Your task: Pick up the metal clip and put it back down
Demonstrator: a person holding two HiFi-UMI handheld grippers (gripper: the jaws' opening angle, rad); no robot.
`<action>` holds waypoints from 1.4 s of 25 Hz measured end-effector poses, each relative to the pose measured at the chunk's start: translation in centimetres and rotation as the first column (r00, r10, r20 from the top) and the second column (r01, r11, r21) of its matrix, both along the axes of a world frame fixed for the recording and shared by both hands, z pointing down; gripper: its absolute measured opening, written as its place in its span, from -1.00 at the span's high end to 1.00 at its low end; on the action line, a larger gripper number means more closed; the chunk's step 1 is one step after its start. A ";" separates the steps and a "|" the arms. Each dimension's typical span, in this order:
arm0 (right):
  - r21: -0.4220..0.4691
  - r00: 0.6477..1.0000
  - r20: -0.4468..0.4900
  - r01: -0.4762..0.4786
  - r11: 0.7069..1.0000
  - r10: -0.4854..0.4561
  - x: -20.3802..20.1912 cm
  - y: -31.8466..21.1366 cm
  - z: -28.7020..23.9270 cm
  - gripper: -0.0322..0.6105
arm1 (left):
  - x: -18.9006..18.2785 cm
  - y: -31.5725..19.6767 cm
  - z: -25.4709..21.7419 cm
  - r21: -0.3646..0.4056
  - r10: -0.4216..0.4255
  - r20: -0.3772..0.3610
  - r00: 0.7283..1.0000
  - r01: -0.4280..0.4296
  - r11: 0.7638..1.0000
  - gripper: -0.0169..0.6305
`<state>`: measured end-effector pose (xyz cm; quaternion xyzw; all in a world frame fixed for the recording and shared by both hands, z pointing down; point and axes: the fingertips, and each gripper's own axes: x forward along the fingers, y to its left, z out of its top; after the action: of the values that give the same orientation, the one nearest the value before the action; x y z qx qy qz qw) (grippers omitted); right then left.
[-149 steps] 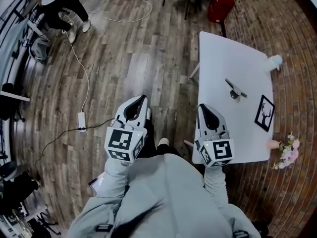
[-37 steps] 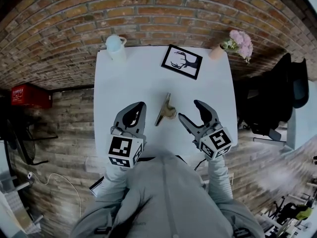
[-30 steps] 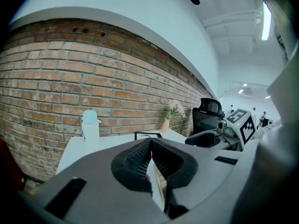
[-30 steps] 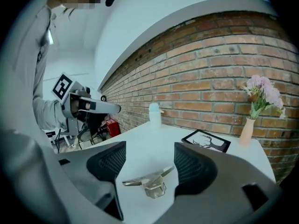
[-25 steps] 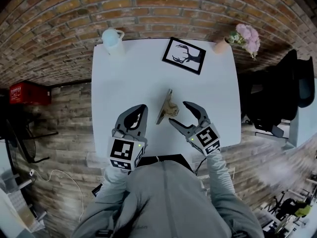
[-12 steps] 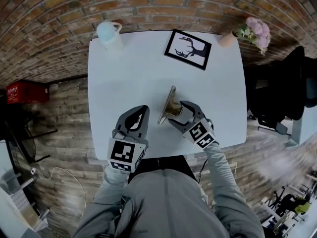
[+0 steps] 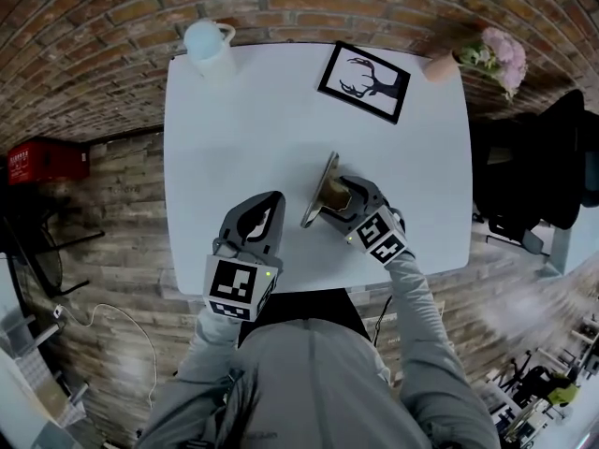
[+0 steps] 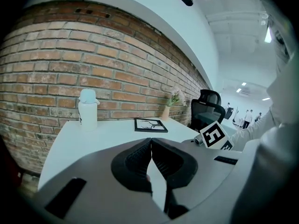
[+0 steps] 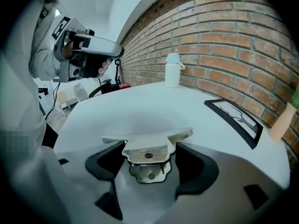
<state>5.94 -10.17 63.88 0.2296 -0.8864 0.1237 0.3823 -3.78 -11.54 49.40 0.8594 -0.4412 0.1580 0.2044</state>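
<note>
Left gripper (image 7: 266, 210) hangs over the near part of the white worktop (image 7: 234, 138), jaws pressed together, nothing between them in its own view (image 8: 151, 146). Just right of it, right gripper (image 7: 343, 197) is angled in toward the middle of the worktop, jaws narrowed onto the handle of the metal clip (image 7: 324, 186). In the right gripper view (image 9: 148, 161) a pad touches each side of the handle, and the clip's (image 9: 148, 143) wide flat plate sticks out past the tips. No gap shows between plate and worktop; cannot tell whether it is lifted. Farther back, a black-framed deer picture (image 7: 365, 80) lies flat toward the far right. Along the far edge by the brick wall: at the left corner a white lidded bottle (image 7: 208, 45) with a side handle stands upright, contents not visible; at the right corner a small tan vase (image 7: 440, 66) holds pink flowers (image 7: 501, 52).
</note>
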 end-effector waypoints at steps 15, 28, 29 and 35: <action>-0.014 0.999 -0.008 0.044 0.999 -0.044 -0.3 0.2 0.1 -0.04 | 1.2 0.0 -0.3 0.016 -0.001 -0.021 1.000 0.001 1.000 0.86; -0.020 0.998 0.053 -0.021 1.000 0.022 0.1 -0.1 -2.0 -0.04 | 0.3 -0.6 -1.4 0.043 -0.025 -0.011 1.000 0.025 0.999 0.86; -0.012 0.998 0.063 -0.027 1.000 0.028 0.1 -0.3 -2.4 -0.04 | 0.3 -0.7 -1.5 0.050 -0.028 -0.010 1.000 0.028 0.998 0.86; 0.051 0.991 0.122 -0.067 0.996 0.061 0.4 -1.4 -6.3 -0.04 | 0.2 -0.9 -3.5 0.081 -0.042 -0.012 0.999 0.043 0.996 0.86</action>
<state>6.30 -11.62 57.57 0.2606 -0.9032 0.1250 0.3174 -3.61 -12.40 45.91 0.8583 -0.4643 0.1311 0.1749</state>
